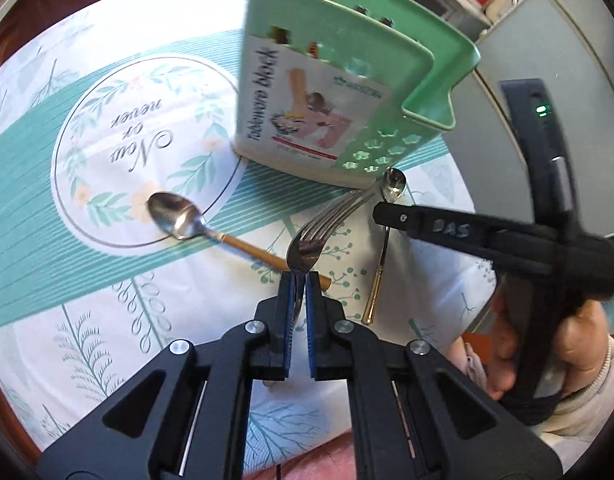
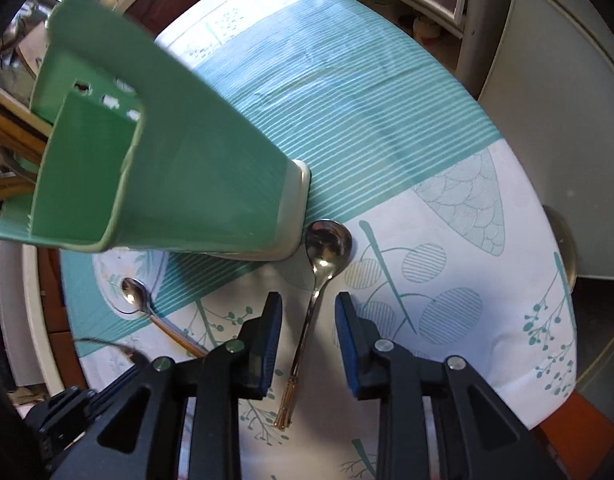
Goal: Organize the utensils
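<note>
The tablecloth point(image 1: 107, 184) carries "Now or never" upside down inside a leaf wreath at centre left of the left wrist view. The label on the green utensil holder point(image 1: 347, 80), upper centre, reads "tableware block" sideways; its smaller print is unreadable.

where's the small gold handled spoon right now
The small gold-handled spoon lies on the tablecloth, bowl beside the green utensil holder base, its handle running between the right gripper's open jaws in the right wrist view.
</note>
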`<state>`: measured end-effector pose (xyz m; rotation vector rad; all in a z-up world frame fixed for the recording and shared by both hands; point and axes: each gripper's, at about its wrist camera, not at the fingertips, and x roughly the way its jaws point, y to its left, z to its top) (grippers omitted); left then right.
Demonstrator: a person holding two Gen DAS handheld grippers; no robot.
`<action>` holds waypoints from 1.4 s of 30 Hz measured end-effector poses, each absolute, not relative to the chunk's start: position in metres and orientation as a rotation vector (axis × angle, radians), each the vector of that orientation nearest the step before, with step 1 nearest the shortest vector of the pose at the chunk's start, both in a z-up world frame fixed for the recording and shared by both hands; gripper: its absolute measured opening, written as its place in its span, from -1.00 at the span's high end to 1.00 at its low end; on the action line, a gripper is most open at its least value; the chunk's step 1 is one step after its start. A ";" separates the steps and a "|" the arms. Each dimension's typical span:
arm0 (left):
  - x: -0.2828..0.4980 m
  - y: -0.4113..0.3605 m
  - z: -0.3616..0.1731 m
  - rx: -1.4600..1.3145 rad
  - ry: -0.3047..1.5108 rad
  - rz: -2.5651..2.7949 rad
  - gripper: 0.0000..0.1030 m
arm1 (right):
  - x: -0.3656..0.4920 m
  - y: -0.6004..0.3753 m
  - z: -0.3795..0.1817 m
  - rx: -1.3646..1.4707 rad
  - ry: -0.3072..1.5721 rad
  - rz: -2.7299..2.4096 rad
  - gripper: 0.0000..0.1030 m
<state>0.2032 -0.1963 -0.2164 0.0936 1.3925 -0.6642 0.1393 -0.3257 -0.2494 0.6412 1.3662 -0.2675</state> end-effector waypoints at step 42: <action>0.176 -0.183 -0.142 0.198 1.043 -0.750 1.00 | 0.077 -0.334 -0.083 0.470 0.528 0.101 0.94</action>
